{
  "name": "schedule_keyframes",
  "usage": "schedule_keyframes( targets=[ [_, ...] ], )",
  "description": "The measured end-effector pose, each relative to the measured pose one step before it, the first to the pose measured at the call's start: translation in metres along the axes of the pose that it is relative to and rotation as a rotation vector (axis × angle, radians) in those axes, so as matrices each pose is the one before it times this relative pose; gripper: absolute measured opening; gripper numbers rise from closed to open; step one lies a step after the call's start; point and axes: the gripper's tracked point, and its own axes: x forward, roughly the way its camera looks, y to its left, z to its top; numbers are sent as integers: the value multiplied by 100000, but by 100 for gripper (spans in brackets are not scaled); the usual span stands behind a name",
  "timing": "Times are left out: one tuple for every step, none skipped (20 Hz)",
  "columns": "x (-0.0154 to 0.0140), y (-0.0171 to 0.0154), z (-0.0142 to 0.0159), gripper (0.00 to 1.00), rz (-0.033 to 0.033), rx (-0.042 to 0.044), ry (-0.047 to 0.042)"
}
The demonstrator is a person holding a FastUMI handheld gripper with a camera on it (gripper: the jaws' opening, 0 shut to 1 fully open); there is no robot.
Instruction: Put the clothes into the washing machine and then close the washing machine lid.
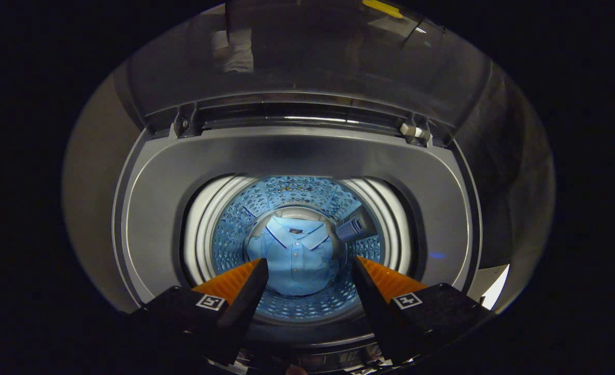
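Observation:
I look straight down into a top-loading washing machine (146,208) with a grey top deck. A light blue collared shirt (297,255) lies at the bottom of the perforated drum (229,234), well beyond my fingers and apart from them. My gripper (310,263) hovers over the drum's mouth, open, with nothing between its fingers. The glass lid (307,57) stands raised behind the opening, hinged at the deck's far edge.
A small ribbed filter box (355,226) is fixed to the drum wall to the right of the shirt. A white ring (198,234) lines the drum's mouth. The lid's two hinges (415,131) sit at the back corners of the deck.

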Motion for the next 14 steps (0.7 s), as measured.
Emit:
schedule_keyframes(
  targets=[
    [-388, 28, 230, 100, 133, 171, -1096],
    [-387, -185, 159, 100, -381, 139, -778],
    [-530, -50, 217, 100, -21, 798, -697],
    [-518, 32, 356, 100, 511, 1076, -1518],
    [-627, -93, 578, 100, -270, 489, -1856],
    [-700, -101, 666, 100, -141, -359, -2300],
    [-672, -9, 774, 100, -28, -424, -2133],
    [-664, 25, 819, 100, 158, -500, -1792],
    [-777, 29, 923, 100, -59, -472, -1806],
    [-832, 40, 935, 100, 199, -142, -1830],
    [-798, 33, 1027, 100, 46, 3, -2013],
    [-948, -79, 1037, 100, -554, 179, -1890],
    [-859, -57, 1199, 100, 213, 612, -1868],
    [-915, -33, 1183, 100, -191, 925, -2243]
  ],
)
